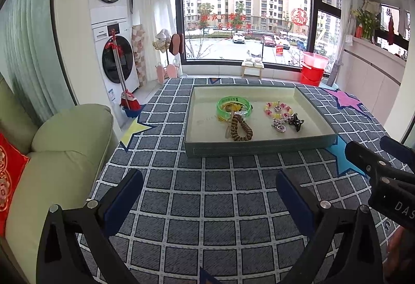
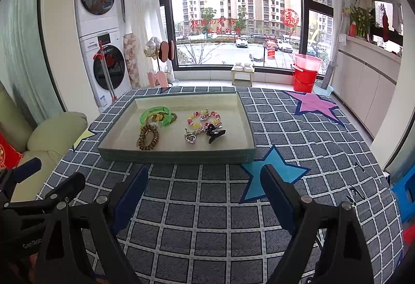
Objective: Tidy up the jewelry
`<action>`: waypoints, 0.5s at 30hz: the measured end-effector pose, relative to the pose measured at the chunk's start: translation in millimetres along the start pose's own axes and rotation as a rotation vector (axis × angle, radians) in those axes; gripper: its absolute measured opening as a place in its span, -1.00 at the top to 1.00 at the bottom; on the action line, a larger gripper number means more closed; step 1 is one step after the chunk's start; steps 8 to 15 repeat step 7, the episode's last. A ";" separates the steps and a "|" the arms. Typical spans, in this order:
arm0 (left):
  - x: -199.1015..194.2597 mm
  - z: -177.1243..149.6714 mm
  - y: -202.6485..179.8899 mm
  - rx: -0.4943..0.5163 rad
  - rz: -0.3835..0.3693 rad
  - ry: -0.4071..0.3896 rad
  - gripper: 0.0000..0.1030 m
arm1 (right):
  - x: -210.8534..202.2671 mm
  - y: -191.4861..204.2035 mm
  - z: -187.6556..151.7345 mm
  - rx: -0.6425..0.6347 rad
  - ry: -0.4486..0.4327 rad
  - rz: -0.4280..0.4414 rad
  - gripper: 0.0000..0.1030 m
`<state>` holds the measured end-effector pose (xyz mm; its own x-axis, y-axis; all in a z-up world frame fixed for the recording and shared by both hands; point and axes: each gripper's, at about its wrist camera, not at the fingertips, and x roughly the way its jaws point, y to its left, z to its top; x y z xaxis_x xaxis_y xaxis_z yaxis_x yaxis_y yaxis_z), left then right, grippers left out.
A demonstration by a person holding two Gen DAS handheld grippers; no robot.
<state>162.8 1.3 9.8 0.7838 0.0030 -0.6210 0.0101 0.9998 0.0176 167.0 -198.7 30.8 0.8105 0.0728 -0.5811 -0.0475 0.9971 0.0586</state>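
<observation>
A shallow grey-green tray [image 1: 259, 147] [image 2: 176, 155] sits on the checked tablecloth ahead of both grippers. In it lie a green bangle [image 1: 233, 105] [image 2: 155, 115], a brown coiled bracelet [image 1: 240, 129] [image 2: 148, 140], a pink-and-yellow bead bracelet [image 1: 277, 109] [image 2: 203, 118], a silver heart charm [image 1: 279, 125] [image 2: 191, 138] and a black hair clip [image 1: 296, 122] [image 2: 215, 133]. My left gripper [image 1: 208, 186] is open and empty, well short of the tray. My right gripper [image 2: 203, 181] is open and empty, just before the tray's front wall. The right gripper also shows at the left wrist view's right edge [image 1: 384, 167].
A blue checked cloth with star patches [image 2: 275, 175] covers the table. A pale green sofa [image 1: 59, 159] with a red cushion stands at the left. Stacked washing machines, a mop, red buckets [image 1: 312, 68] and a big window lie beyond the table.
</observation>
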 end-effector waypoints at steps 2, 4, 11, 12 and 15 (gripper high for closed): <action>1.4 -0.3 1.0 -0.006 -0.004 0.003 -1.00 | -0.6 0.5 -0.4 -0.004 0.000 0.001 -0.75; 0.7 -1.0 1.2 -0.007 -0.005 -0.004 -1.00 | -0.3 0.8 -1.4 -0.004 0.000 0.001 -0.75; 0.3 -1.7 0.0 0.004 -0.003 -0.009 -1.00 | -0.2 1.0 -1.4 0.000 0.003 0.000 -0.75; 0.3 -1.7 0.0 0.004 -0.003 -0.009 -1.00 | -0.2 1.0 -1.4 0.000 0.003 0.000 -0.75; 0.3 -1.7 0.0 0.004 -0.003 -0.009 -1.00 | -0.2 1.0 -1.4 0.000 0.003 0.000 -0.75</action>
